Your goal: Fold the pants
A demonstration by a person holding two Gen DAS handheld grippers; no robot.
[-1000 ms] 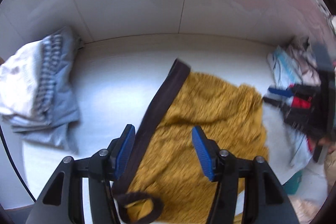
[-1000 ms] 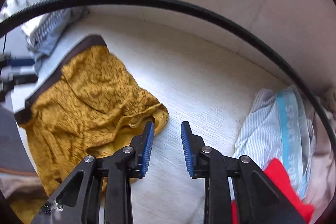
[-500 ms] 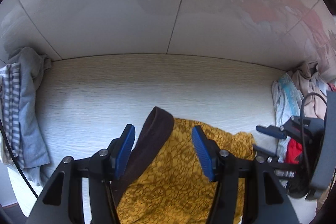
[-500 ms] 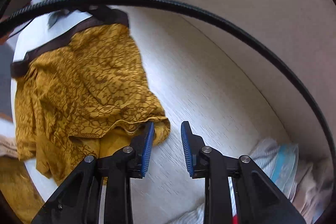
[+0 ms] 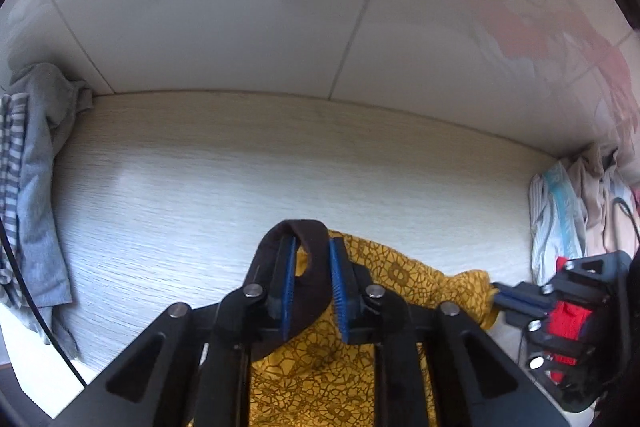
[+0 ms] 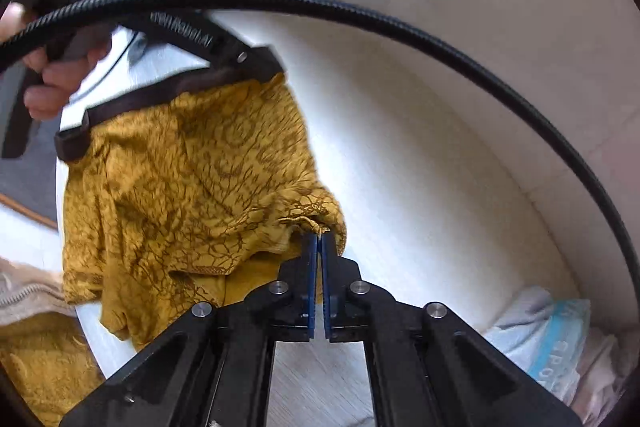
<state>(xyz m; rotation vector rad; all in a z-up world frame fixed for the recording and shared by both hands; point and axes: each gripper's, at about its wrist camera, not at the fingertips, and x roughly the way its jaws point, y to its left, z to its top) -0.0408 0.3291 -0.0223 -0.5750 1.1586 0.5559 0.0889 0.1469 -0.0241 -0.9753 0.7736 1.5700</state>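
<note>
Pinching the dark waistband between its blue pads, the left tool holds the pants by a raised loop of that band, which arches over the tips of both fingers. Its jaws stand narrowly apart with the band folded between them. The right tool is clamped almost fully together on a bunched hem edge of the pants, with mustard cloth wrinkled right at its fingertips.

From the pants outward: the mustard, vein-patterned cloth lies spread and rumpled on the pale wood-grain surface, its waistband end at the left tool and its hem end at the right. In the right wrist view the waistband runs along the far edge of the cloth to the left tool, gripped by a hand; part of the pants hangs over the near edge of the surface.

Left of the pants, well apart, a grey garment with a striped piece lies heaped against the wall. Right of the pants sits a pile of light clothes, including a white and pale-blue striped one. A ribbed black cable arcs over the pants in the right wrist view.
</note>
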